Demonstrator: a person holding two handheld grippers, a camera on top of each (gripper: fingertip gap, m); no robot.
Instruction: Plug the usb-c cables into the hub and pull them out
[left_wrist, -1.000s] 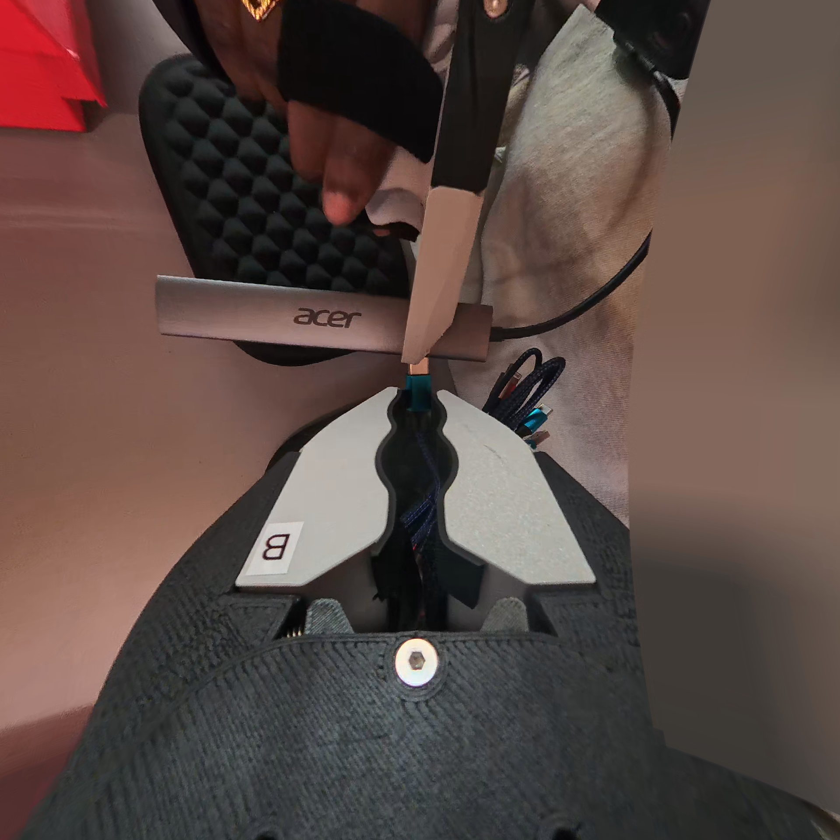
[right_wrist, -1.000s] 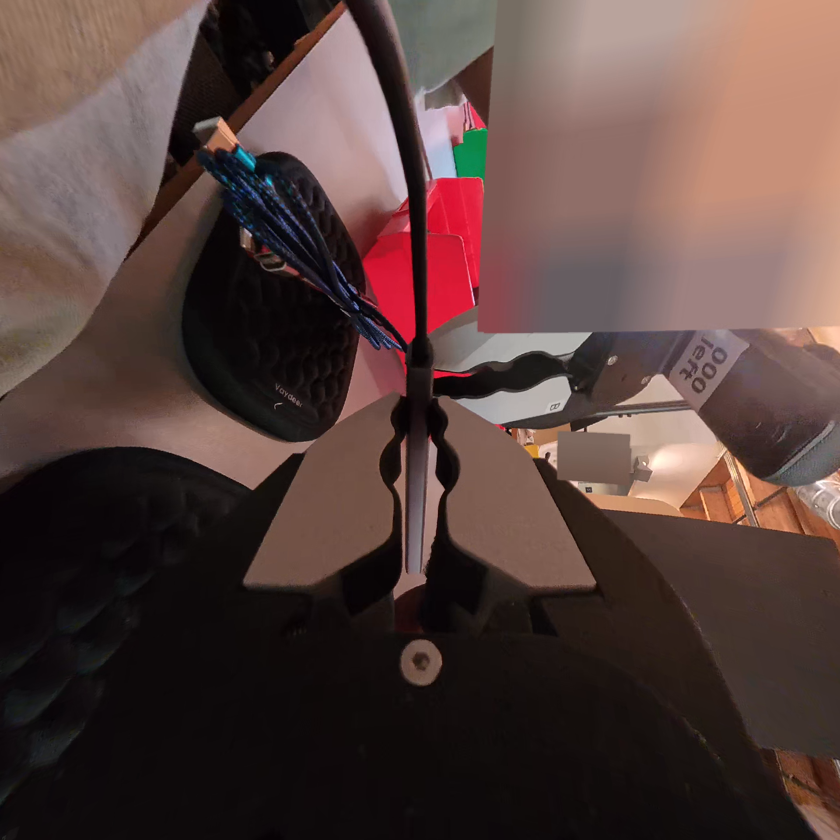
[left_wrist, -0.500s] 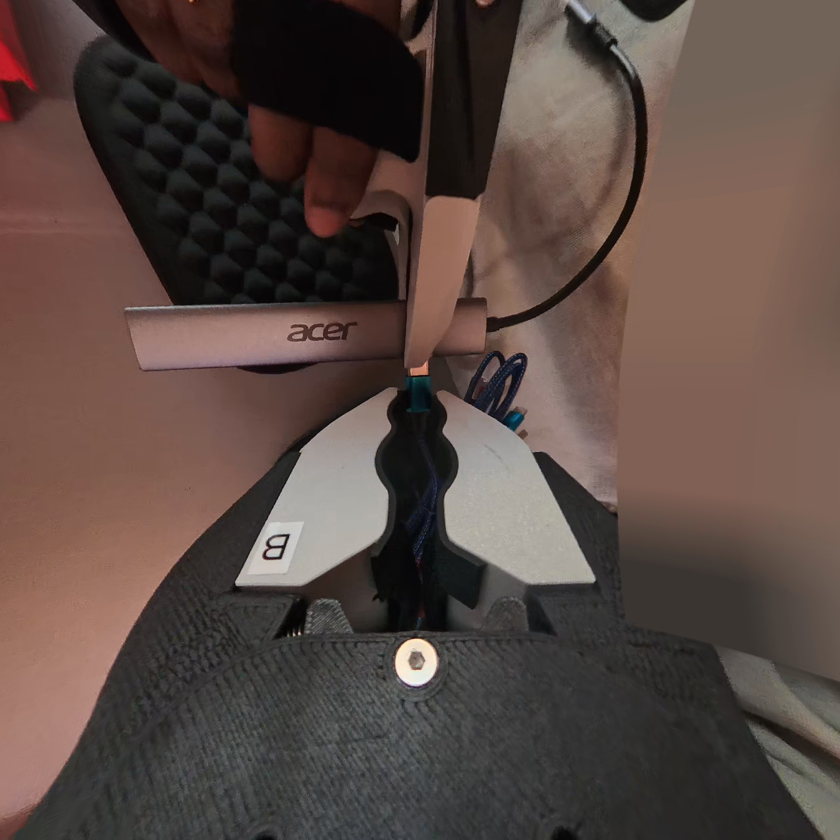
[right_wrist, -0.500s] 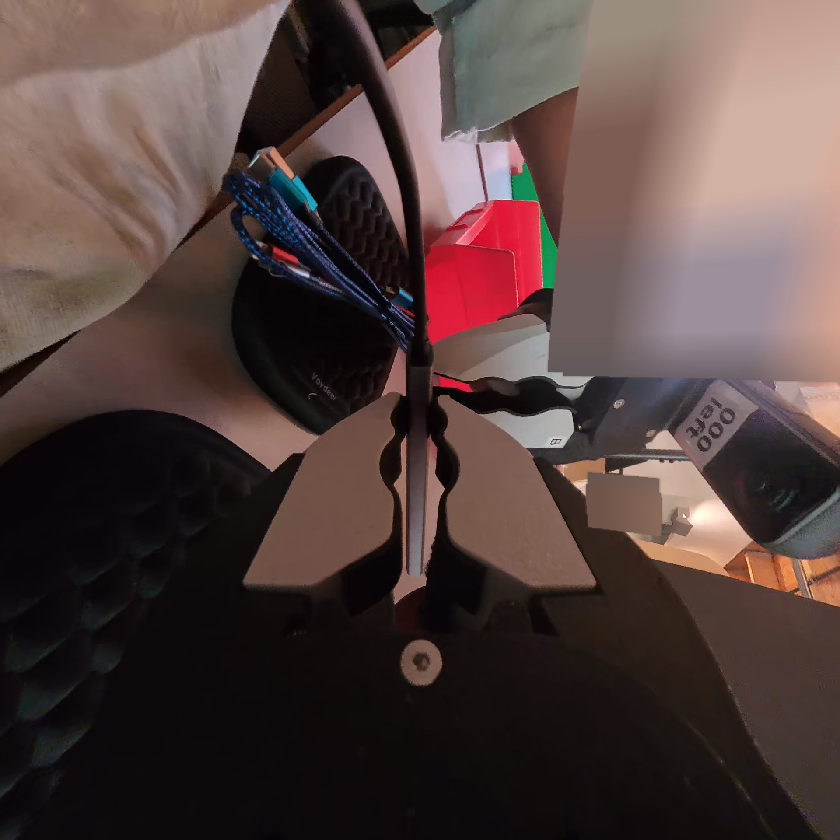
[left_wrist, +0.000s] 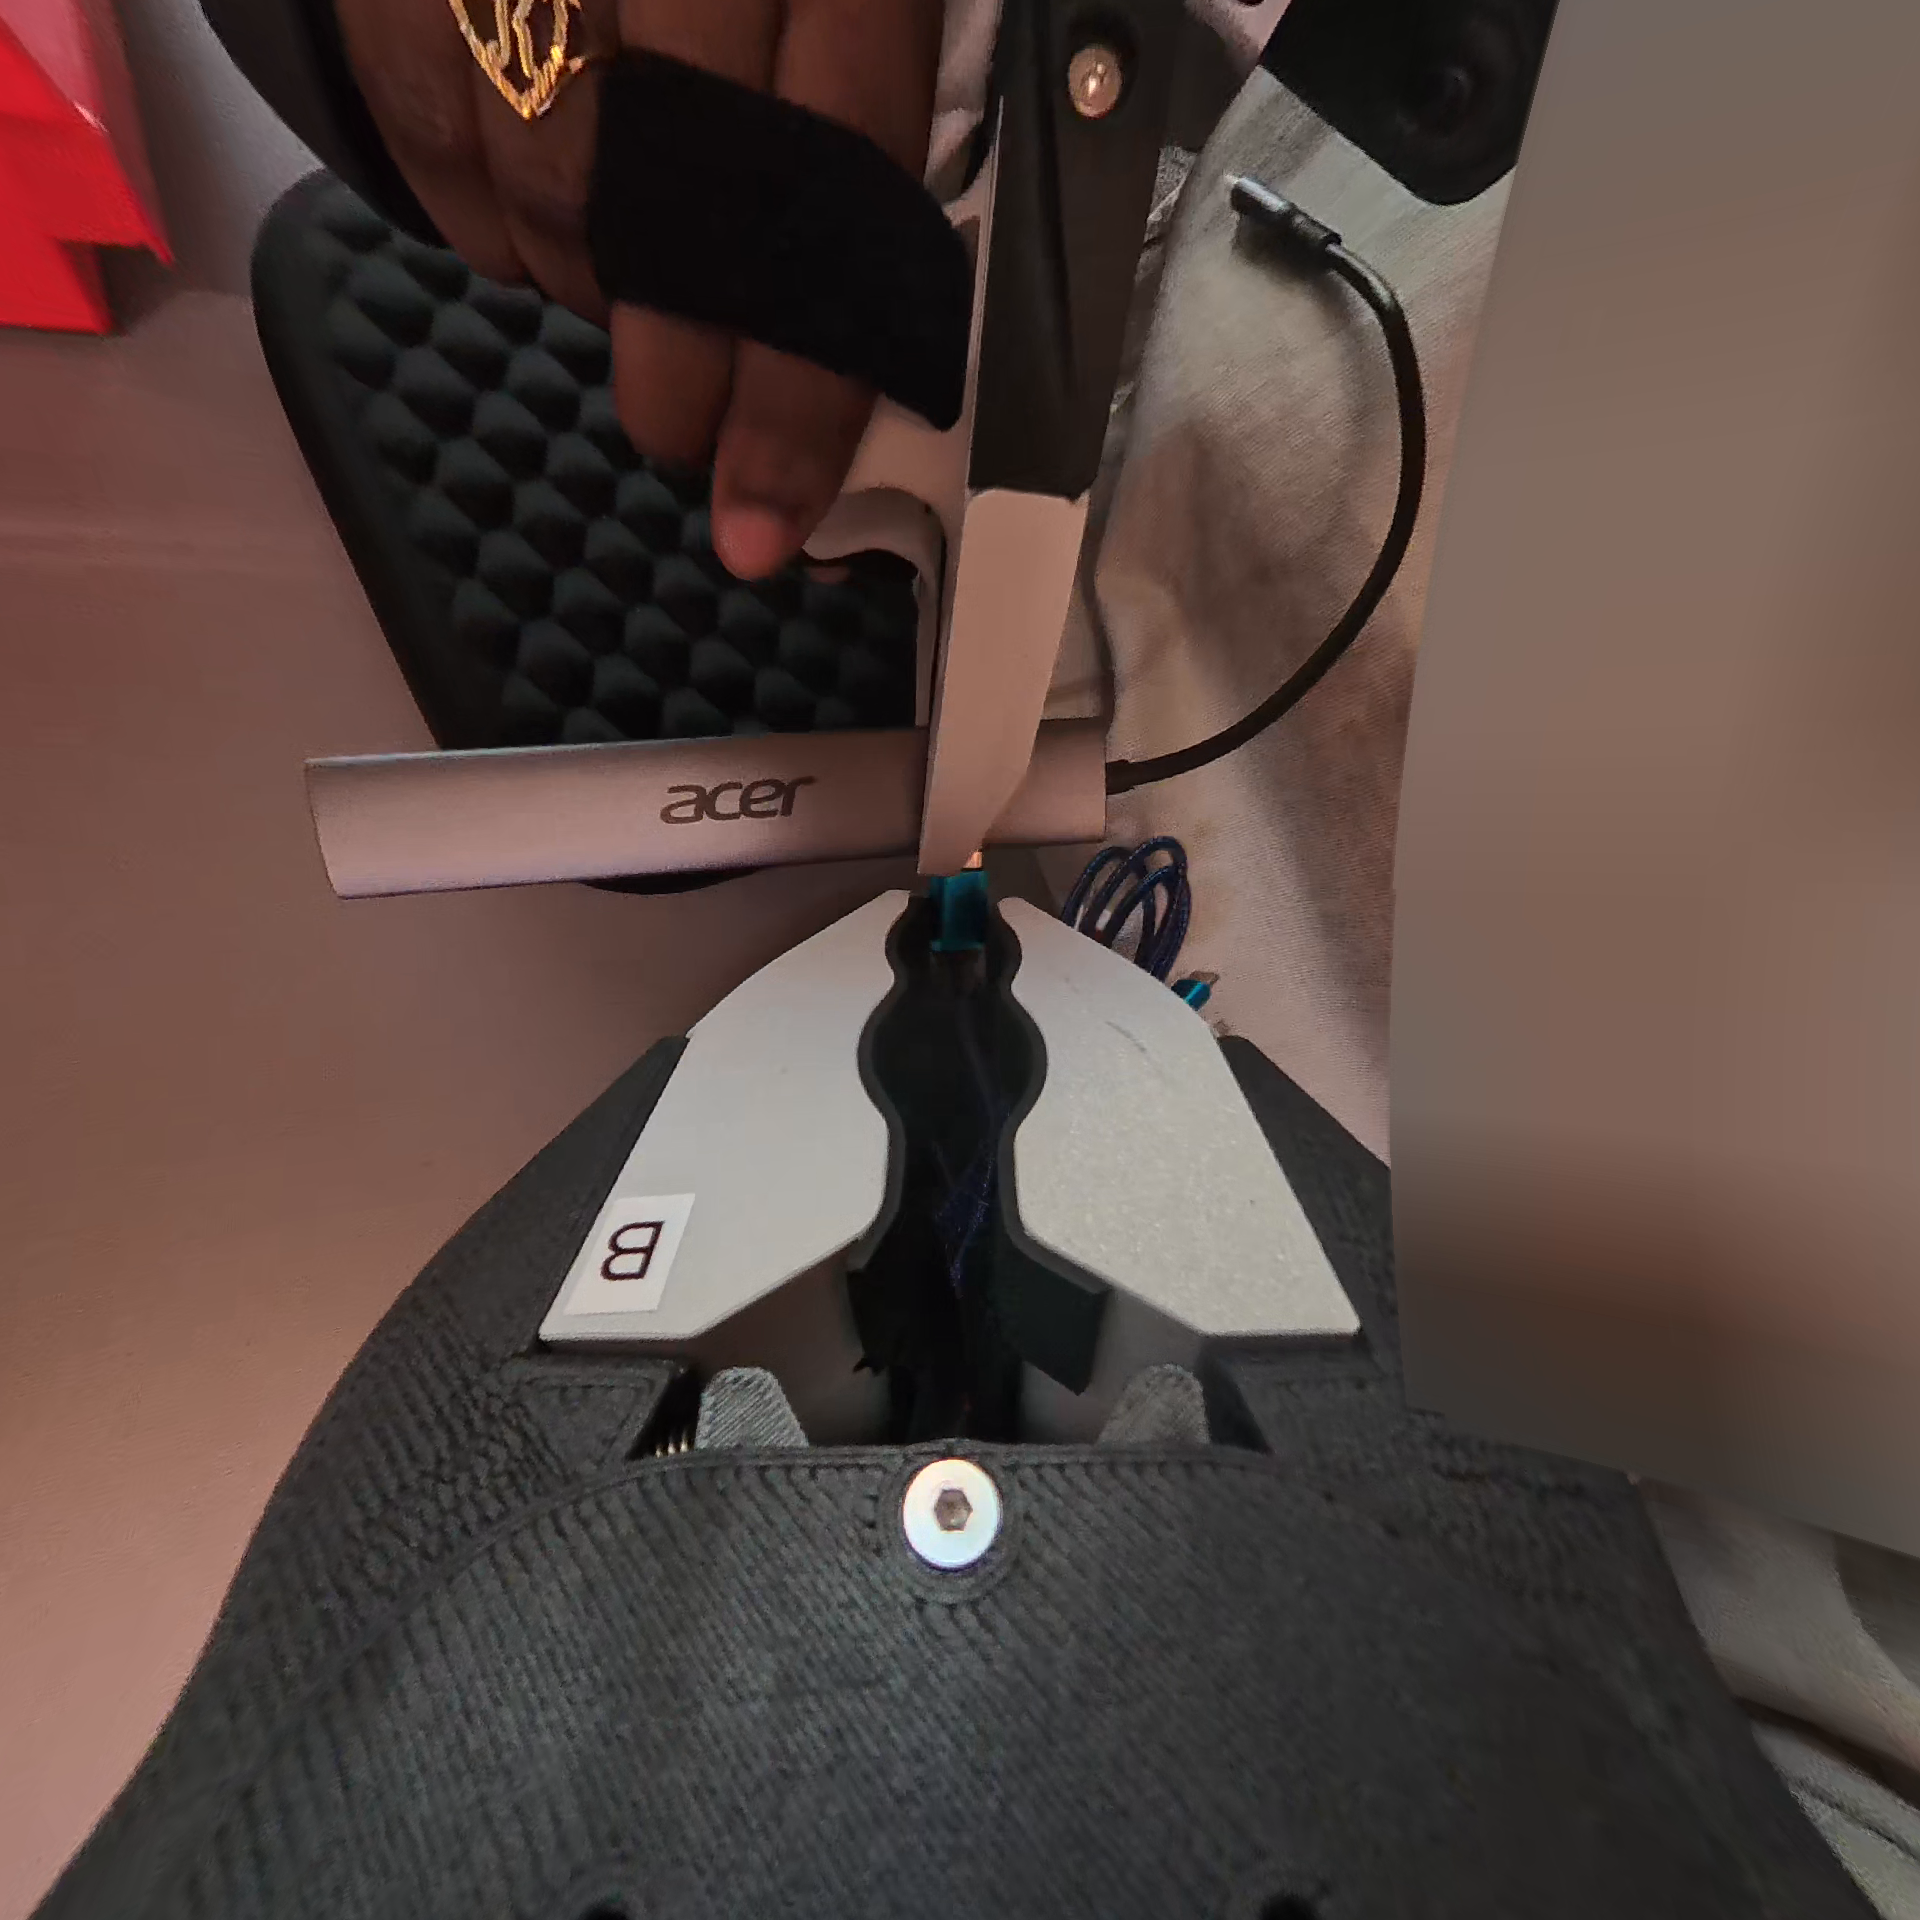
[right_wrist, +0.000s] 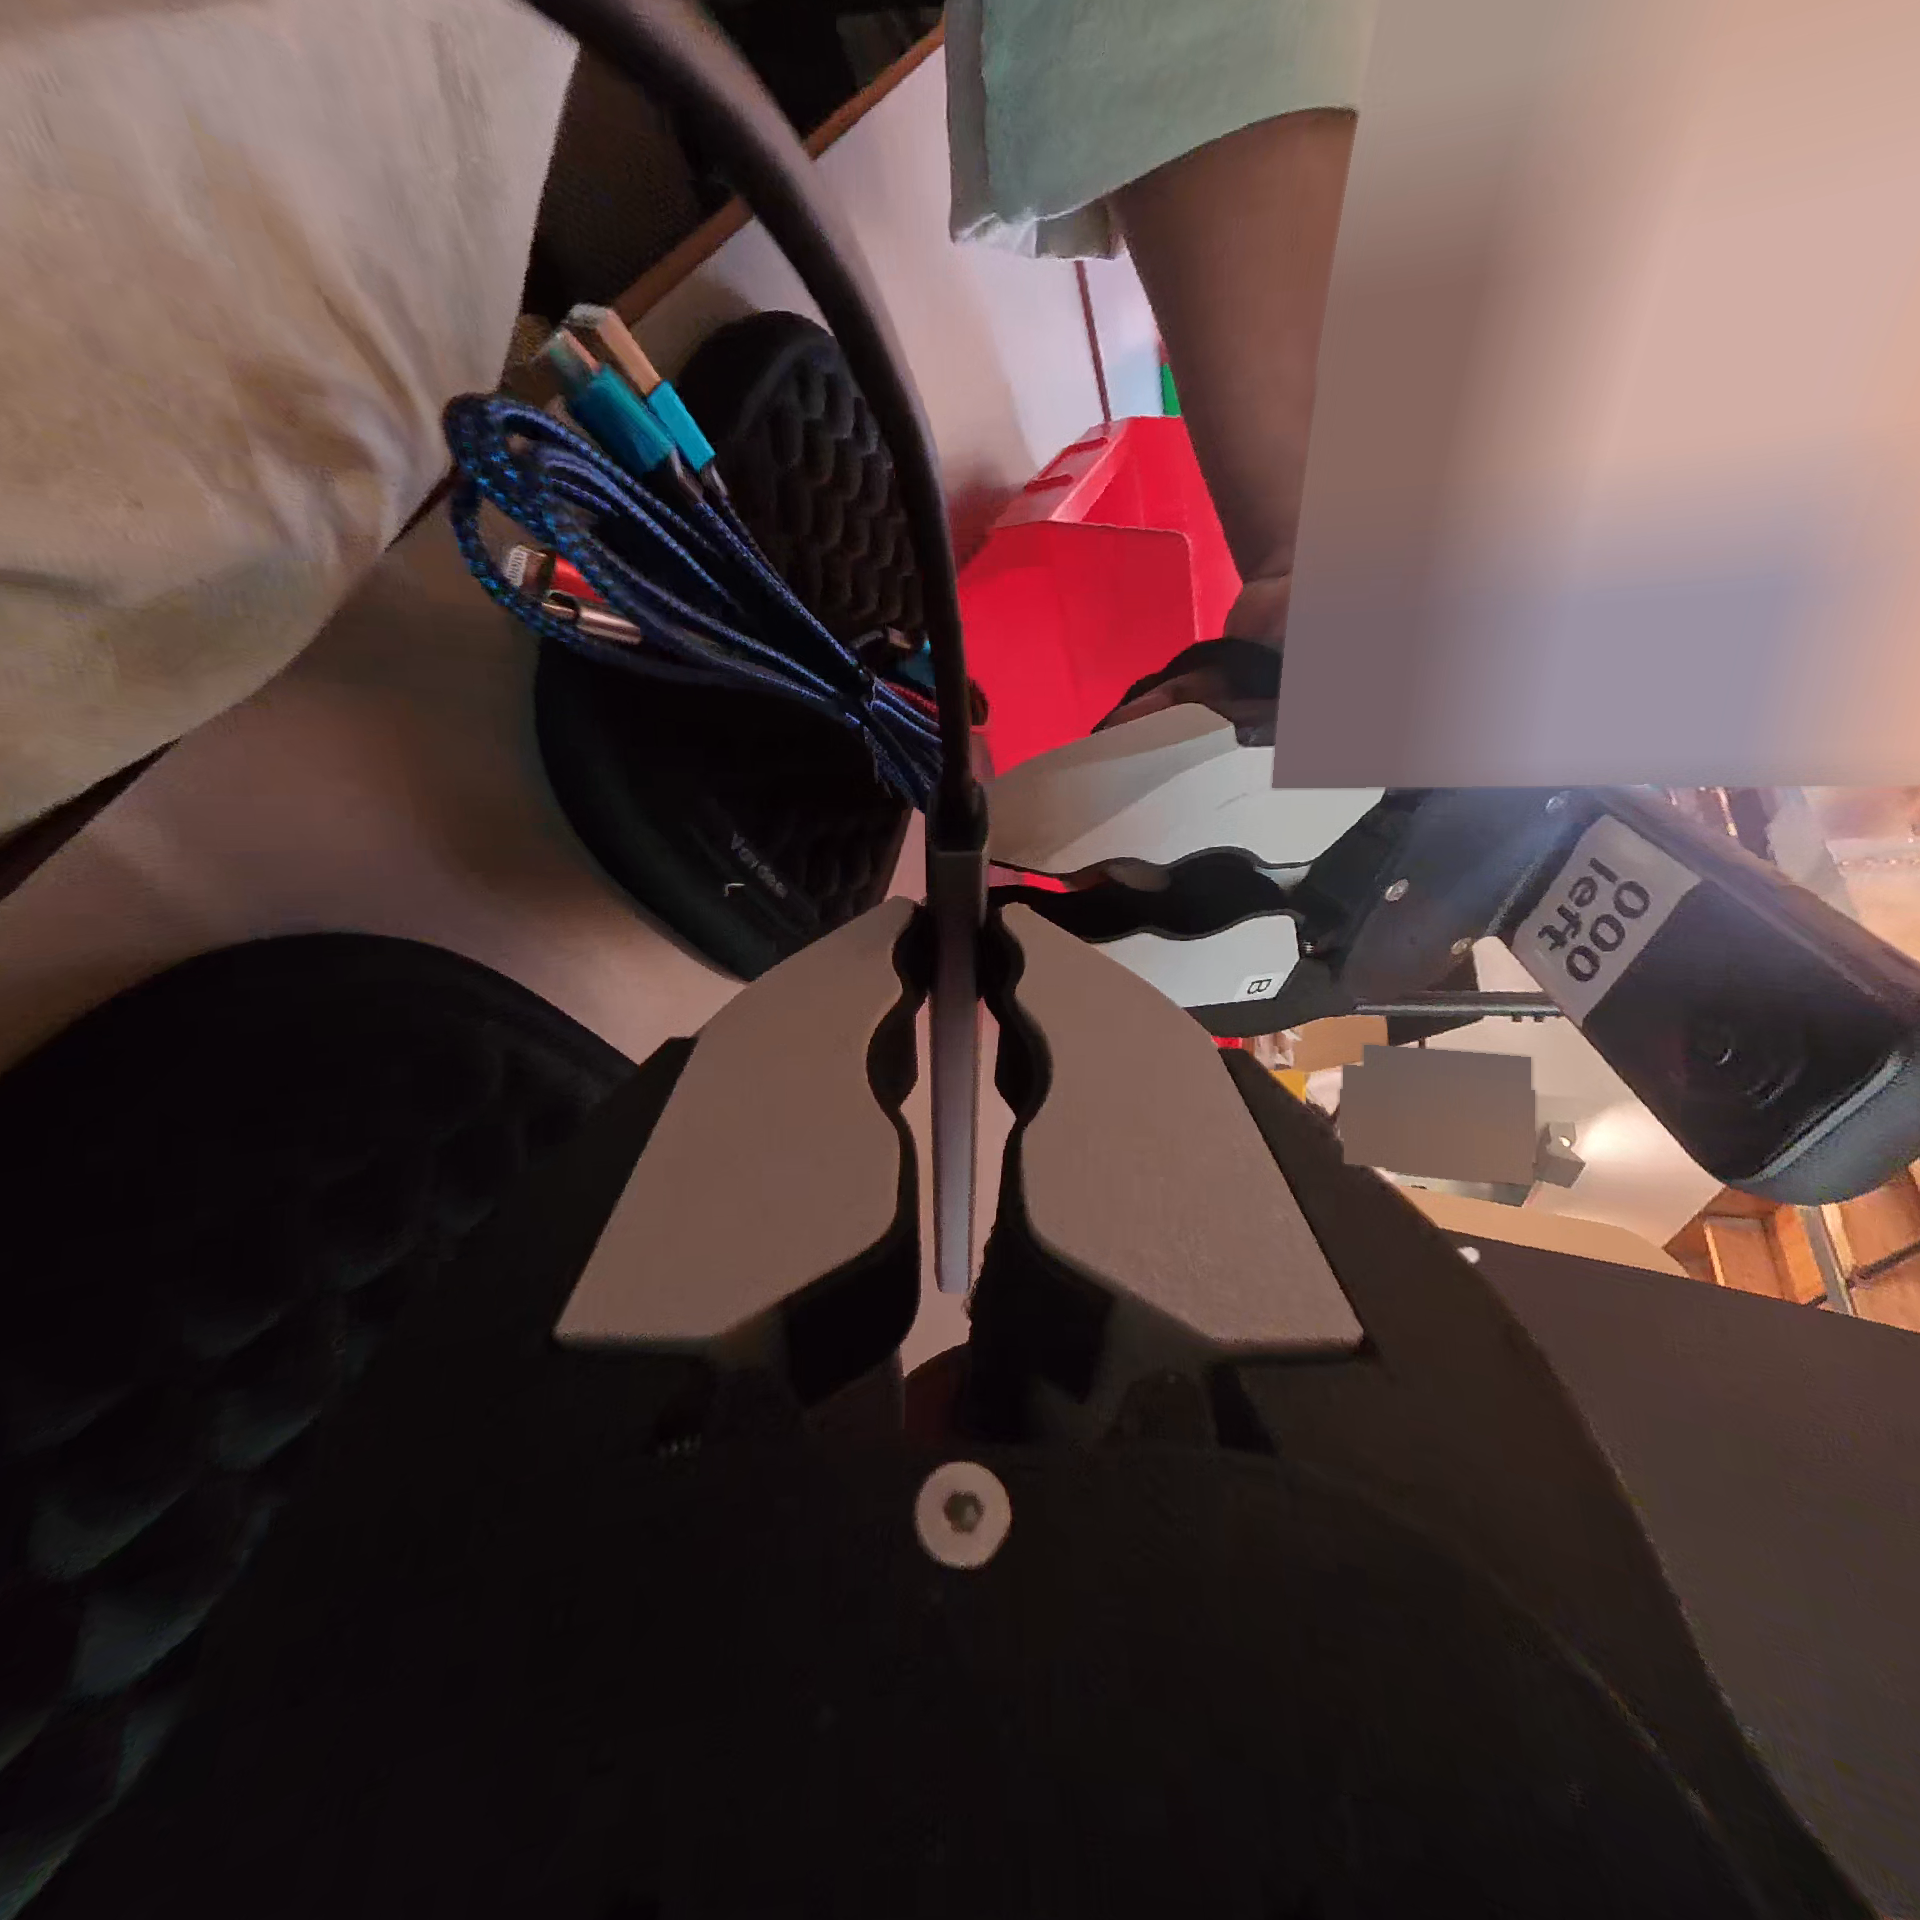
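Note:
My left gripper (left_wrist: 954, 914) is shut on a teal USB-C plug (left_wrist: 956, 920) of a blue braided cable. The plug's metal tip points at the edge of a grey hub (left_wrist: 623, 821), which is held level in the air just beyond it. I cannot tell whether the tip is inside a port. My right gripper (right_wrist: 956, 914) is shut on the hub (right_wrist: 954, 1091), seen edge-on between its fingers. The hub's black lead (right_wrist: 831, 260) arcs upward. Loose ends of the blue cable bundle (right_wrist: 644, 561) hang beside the hub. The left gripper also shows in the right wrist view (right_wrist: 1132, 883).
A black textured pad (left_wrist: 540, 499) lies on the table behind the hub. A red box (left_wrist: 62, 197) stands at the far left. A person's hand (left_wrist: 644, 260) and light clothing (left_wrist: 1247, 582) are close behind the grippers. The grippers are tip to tip, or close to it.
The hub has tilted slightly and swung a little right. The plug stays at the hub's edge. Both grippers keep their grips.

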